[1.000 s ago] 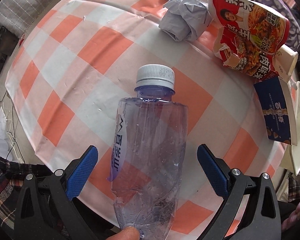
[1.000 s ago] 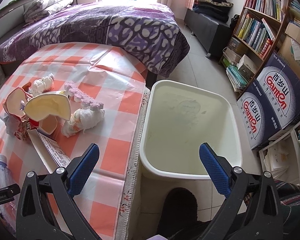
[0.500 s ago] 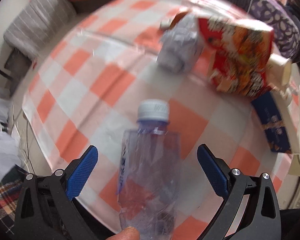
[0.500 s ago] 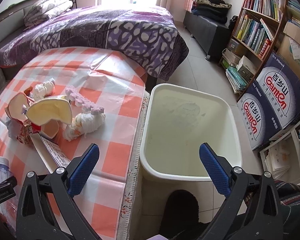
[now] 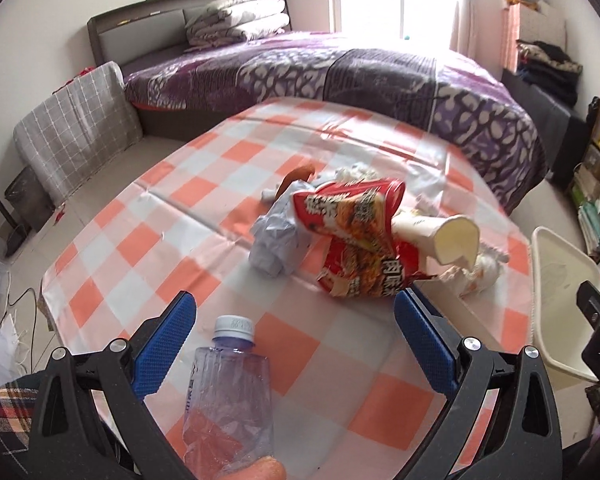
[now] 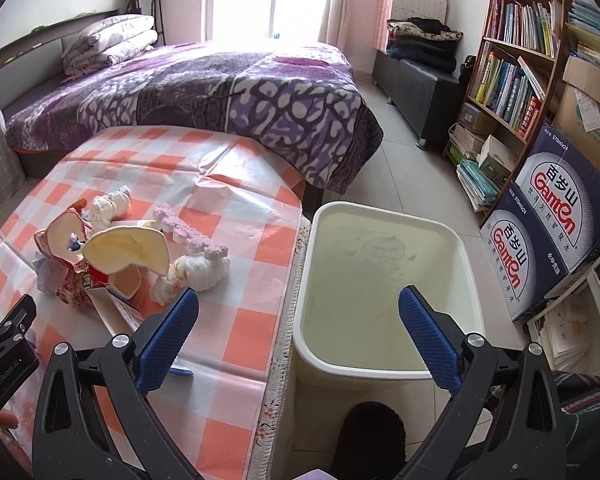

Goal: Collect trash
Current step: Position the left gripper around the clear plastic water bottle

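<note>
The left gripper [image 5: 296,340] is hanging over the near edge of the checked tablecloth [image 5: 188,216] with its blue pads [image 5: 166,344] spread wide. A crumpled clear water bottle [image 5: 228,392] with a white cap is standing between them, closer to the left pad but touching neither; a fingertip [image 5: 260,470] is showing at its base, so it is probably being propped from below, though the bottom edge of the view is cutting that off. Beyond it, the trash is lying in a heap mid-table: a torn red noodle wrapper [image 5: 356,240], a wad of pale paper [image 5: 276,240] just beside it on the left, and a tipped paper cup [image 5: 448,236] touching it on the right.

The right gripper [image 6: 300,320] is hovering with jaws equally wide and nothing between them, straddling the table's edge and the cream plastic bin [image 6: 388,368] standing on the floor against the table. White tissue balls [image 6: 200,272] and a lilac strip [image 6: 192,232] are lying near the cup.
</note>
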`<act>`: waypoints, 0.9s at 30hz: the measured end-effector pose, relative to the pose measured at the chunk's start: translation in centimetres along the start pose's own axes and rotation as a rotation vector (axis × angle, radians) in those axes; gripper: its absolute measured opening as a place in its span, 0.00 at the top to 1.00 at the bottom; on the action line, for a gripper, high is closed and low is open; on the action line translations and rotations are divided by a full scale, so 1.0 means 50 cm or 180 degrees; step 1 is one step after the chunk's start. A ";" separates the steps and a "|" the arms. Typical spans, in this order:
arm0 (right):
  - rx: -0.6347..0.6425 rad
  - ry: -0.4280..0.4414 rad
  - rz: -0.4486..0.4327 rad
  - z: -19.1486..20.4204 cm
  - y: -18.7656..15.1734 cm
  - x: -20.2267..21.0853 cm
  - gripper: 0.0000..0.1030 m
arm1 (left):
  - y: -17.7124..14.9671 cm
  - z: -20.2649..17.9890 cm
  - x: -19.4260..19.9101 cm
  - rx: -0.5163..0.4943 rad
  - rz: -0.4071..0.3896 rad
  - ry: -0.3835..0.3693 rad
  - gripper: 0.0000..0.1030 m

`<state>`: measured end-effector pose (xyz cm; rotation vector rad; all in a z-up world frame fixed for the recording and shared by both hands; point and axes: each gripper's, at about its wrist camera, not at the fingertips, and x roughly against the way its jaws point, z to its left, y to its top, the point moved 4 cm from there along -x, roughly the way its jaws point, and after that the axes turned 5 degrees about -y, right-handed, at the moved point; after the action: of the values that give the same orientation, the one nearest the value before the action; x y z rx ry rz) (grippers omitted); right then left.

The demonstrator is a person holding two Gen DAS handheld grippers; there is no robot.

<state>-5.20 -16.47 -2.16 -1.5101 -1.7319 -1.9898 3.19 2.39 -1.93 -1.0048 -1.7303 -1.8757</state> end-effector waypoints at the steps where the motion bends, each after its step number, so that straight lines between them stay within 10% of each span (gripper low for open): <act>1: -0.0004 0.0008 -0.0009 0.000 0.000 0.001 0.07 | 0.002 -0.006 0.007 0.0001 -0.0042 -0.0045 0.06; 27: 0.0100 0.0200 0.0072 0.023 -0.010 -0.003 0.07 | -0.013 -0.025 0.016 -0.0197 0.0091 -0.0060 0.06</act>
<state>-4.77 -15.45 -2.75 -1.4348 -1.7062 -1.9675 1.91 1.44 -1.79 -1.0680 -1.6686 -1.9185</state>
